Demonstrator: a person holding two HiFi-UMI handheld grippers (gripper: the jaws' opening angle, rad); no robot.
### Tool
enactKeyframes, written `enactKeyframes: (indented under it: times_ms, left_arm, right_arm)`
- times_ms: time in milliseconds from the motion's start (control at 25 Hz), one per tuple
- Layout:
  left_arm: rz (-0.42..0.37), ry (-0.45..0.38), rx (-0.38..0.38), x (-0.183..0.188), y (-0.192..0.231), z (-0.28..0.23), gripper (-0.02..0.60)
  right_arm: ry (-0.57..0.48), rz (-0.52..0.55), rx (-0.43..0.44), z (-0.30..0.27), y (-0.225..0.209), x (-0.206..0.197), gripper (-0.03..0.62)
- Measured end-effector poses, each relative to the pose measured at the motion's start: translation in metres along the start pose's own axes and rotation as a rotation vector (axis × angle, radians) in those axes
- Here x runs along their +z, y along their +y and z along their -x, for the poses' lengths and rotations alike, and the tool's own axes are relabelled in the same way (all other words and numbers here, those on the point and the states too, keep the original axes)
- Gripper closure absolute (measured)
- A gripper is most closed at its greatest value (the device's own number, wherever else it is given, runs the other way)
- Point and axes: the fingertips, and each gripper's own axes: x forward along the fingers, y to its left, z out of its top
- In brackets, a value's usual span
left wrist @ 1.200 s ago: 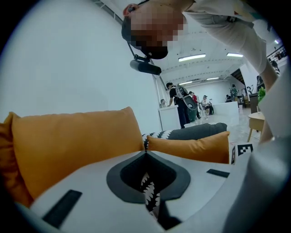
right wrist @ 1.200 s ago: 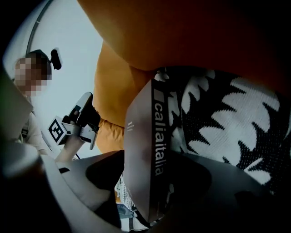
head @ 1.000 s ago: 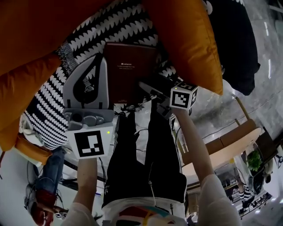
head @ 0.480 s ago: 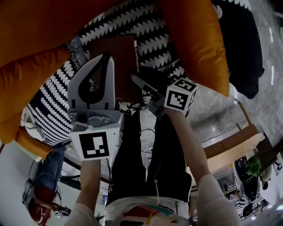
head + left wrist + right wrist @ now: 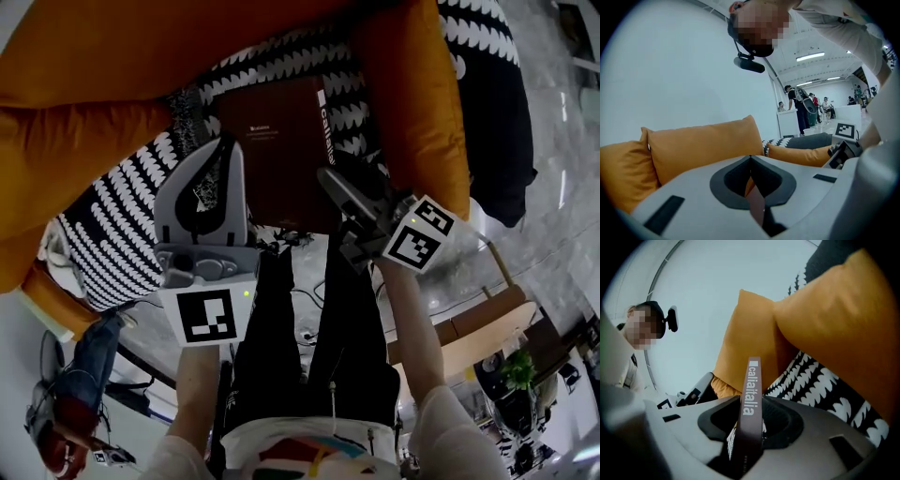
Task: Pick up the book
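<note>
The dark brown book point(image 5: 281, 150) hangs above the black-and-white patterned sofa throw point(image 5: 112, 220), gripped from both sides. My left gripper point(image 5: 227, 142) is shut on its left edge; in the left gripper view a thin brown sliver of the book point(image 5: 757, 206) sits between the closed jaws of that gripper point(image 5: 752, 187). My right gripper point(image 5: 330, 176) is shut on the spine side. In the right gripper view the lettered spine of the book point(image 5: 751, 390) stands upright in the right gripper point(image 5: 747, 432).
Orange cushions flank the book, one at the right point(image 5: 412, 84) and a larger one at the left point(image 5: 84, 122). A dark cushion point(image 5: 497, 103) lies further right. The person's black trousers point(image 5: 300, 347) are below, and wooden furniture point(image 5: 469, 323) stands at the lower right.
The right gripper's jaws closed on the book's spine side. Both grippers then rose with the book, which came up off the patterned throw and now looks larger.
</note>
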Motion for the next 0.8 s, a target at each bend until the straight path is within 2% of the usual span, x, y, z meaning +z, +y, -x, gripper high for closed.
enactKeyframes:
  times_ms: [120, 240, 360, 520, 640, 720, 800]
  left_arm:
    - [0.002, -0.023, 0.015, 0.01, 0.009, 0.004, 0.575]
    - [0.031, -0.031, 0.047, 0.034, 0.023, 0.012, 0.575]
    - [0.078, -0.046, 0.089, 0.07, 0.041, 0.012, 0.575]
    - [0.107, -0.147, 0.12, 0.135, 0.068, 0.019, 0.575]
    - [0.096, -0.214, 0.123, 0.19, 0.079, 0.045, 0.575]
    - [0.112, -0.249, 0.129, 0.222, 0.082, 0.075, 0.575]
    - [0.097, -0.271, 0.132, 0.252, 0.087, 0.103, 0.575]
  right_arm:
    - [-0.053, 0.017, 0.02, -0.001, 0.024, 0.025, 0.439]
    - [-0.123, 0.042, 0.022, 0.006, 0.066, 0.06, 0.439]
    - [-0.182, 0.132, 0.015, 0.017, 0.117, 0.105, 0.439]
    - [-0.24, 0.262, 0.033, 0.024, 0.187, 0.149, 0.439]
    - [-0.285, 0.34, 0.031, 0.038, 0.243, 0.162, 0.439]
    - [-0.302, 0.387, 0.018, 0.056, 0.28, 0.159, 0.44]
    - [-0.323, 0.412, 0.008, 0.075, 0.317, 0.157, 0.44]
